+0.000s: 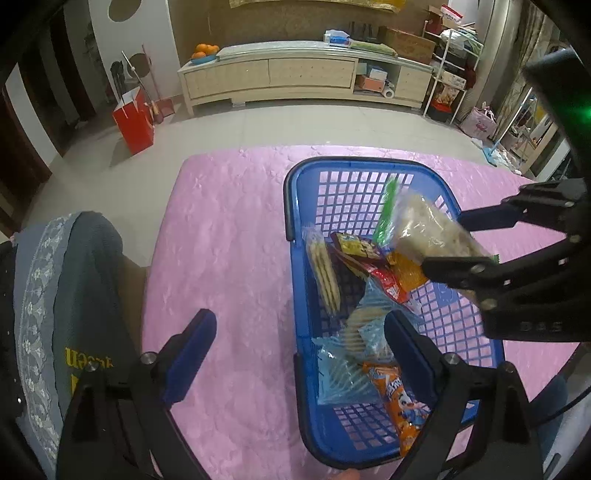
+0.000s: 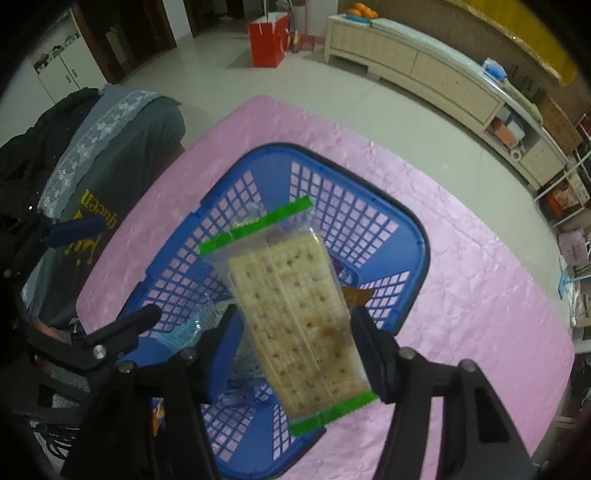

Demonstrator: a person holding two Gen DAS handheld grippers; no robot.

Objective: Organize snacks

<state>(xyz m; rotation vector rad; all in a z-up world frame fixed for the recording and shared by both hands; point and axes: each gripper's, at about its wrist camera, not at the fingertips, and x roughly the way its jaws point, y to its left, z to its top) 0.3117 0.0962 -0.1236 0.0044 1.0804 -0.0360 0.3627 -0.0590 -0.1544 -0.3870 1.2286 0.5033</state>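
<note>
Right claw [image 2: 295,354] gripping a clear green-edged cracker packet [image 2: 295,317] above the blue lattice plastic basket [image 1: 295,192]; left claw [image 1: 299,350] wide, empty.

Floor: pale tiles [image 1: 303,125].
Cabinet: long, cream [image 1: 306,74], 12 o'clock, against brown wall [image 1: 280,26].
Oranges: bowl [image 1: 204,51] at cabinet's left end.
Bag: red [image 1: 133,120], 10 o'clock.
Rack: white [image 1: 448,70], 2 o'clock.

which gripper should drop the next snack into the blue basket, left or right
Right, most likely. The right gripper already clamps the green-edged cracker pack above the blue basket. The left gripper is open and holds nothing.
</note>
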